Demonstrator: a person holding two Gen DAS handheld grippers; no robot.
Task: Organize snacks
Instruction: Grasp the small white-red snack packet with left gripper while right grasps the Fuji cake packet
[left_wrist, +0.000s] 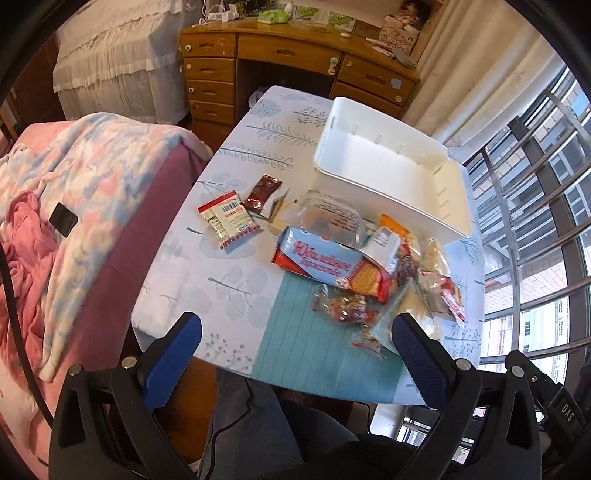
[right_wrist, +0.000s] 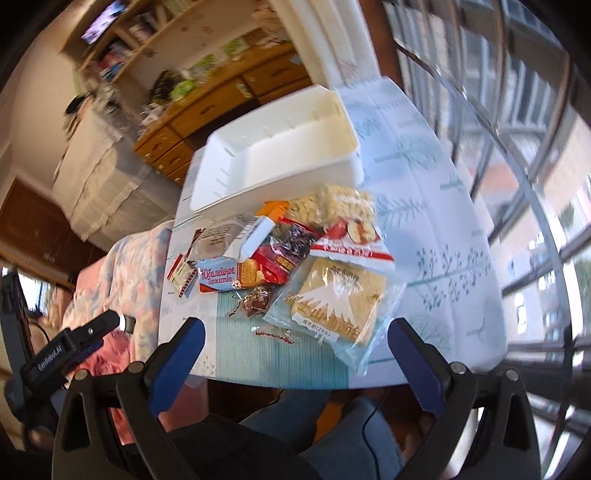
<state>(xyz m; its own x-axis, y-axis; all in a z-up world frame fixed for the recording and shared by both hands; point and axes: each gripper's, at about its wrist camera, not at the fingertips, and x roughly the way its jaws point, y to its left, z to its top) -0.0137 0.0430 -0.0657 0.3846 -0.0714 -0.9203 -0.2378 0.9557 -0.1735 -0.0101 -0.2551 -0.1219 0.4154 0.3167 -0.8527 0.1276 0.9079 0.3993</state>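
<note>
Both the left gripper (left_wrist: 295, 332) and right gripper (right_wrist: 295, 332) hover spread wide and empty over the snack pile (right_wrist: 288, 258) mid-frame, below the empty white bin (right_wrist: 280, 147); light, crinkly, slippery packets, likely best pinched by a sealed edge.

A white bin (left_wrist: 391, 177) sits on a pale tablecloth (left_wrist: 229, 291) printed with blue-grey leaves and a teal panel. Blue-and-red biscuit pack (left_wrist: 332, 266); blue gripper pads (left_wrist: 173, 358).

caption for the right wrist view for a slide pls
Open right claw hovers before a snack pile beside an empty white bin.
</note>
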